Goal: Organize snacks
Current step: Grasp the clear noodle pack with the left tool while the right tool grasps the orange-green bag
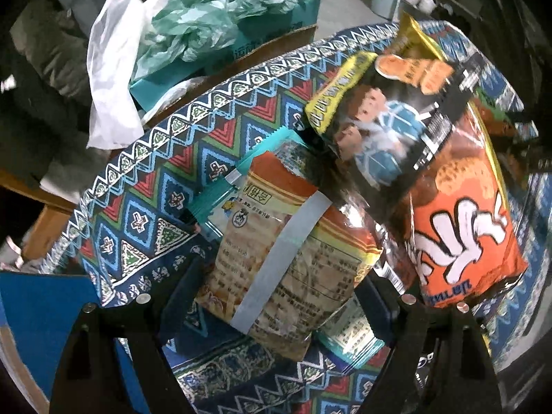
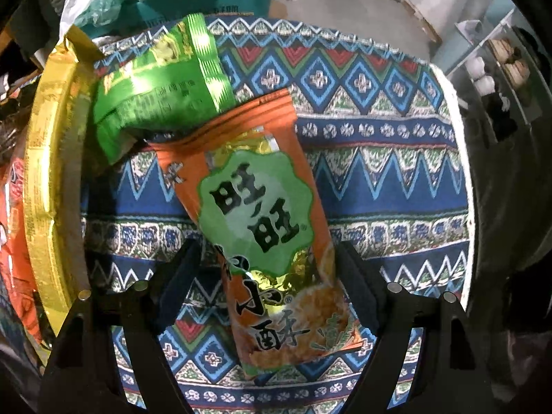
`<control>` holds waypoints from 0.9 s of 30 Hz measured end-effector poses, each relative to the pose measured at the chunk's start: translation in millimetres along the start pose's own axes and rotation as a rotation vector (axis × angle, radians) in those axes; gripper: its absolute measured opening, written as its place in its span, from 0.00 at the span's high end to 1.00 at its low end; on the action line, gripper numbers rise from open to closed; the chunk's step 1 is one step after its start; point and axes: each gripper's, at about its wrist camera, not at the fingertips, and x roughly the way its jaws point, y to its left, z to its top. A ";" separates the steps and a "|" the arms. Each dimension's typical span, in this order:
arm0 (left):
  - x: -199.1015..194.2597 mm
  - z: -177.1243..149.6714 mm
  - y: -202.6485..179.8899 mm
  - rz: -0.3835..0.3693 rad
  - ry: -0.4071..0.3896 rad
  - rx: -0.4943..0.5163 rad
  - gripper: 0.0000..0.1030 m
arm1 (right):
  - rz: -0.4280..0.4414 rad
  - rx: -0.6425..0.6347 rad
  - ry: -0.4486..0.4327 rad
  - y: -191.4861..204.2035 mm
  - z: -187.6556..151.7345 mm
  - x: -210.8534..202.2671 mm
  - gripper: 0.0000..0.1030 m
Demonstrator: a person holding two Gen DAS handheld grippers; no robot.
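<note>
Snack bags lie on a round table under a patterned cloth (image 1: 145,179). My left gripper (image 1: 279,289) points down, open, with a beige-and-orange bag with a grey stripe (image 1: 286,241) between its fingers. That bag lies on teal packets (image 1: 220,200). A black bag with a cartoon figure (image 1: 386,110) and an orange bag with white letters (image 1: 462,227) lie to its right. My right gripper (image 2: 267,276) is open astride an orange bag with a green label (image 2: 265,227), with gaps at both pads. A green bag (image 2: 162,86) and a gold bag (image 2: 48,158) lie to its left.
Beyond the table's far edge stands a teal carton (image 1: 276,24) stuffed with green plastic bags, with a white plastic bag (image 1: 110,69) beside it. A shelf with white cups (image 2: 490,79) stands at the right. The cloth (image 2: 396,186) right of the orange bag is bare.
</note>
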 end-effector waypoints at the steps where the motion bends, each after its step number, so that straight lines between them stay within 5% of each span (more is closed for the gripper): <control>1: -0.1 0.3 2.7 -0.012 -0.007 -0.018 0.18 | 0.003 0.003 0.000 -1.4 -2.8 1.4 0.23; 4: -0.2 0.7 7.3 -0.028 -0.028 -0.040 0.27 | 0.005 0.014 0.008 -3.7 -6.0 7.0 0.40; 8: -4.7 -1.1 6.1 -0.037 -0.035 -0.039 0.43 | -0.003 0.019 -0.001 -1.8 -12.3 8.2 0.49; 12: -9.0 -6.2 4.0 -0.040 -0.030 -0.045 0.49 | -0.009 0.037 -0.021 8.6 -18.2 1.5 0.62; 27: -43.3 -49.5 4.2 -0.025 -0.063 -0.198 0.55 | -0.008 0.101 -0.066 35.7 -36.2 -35.8 0.65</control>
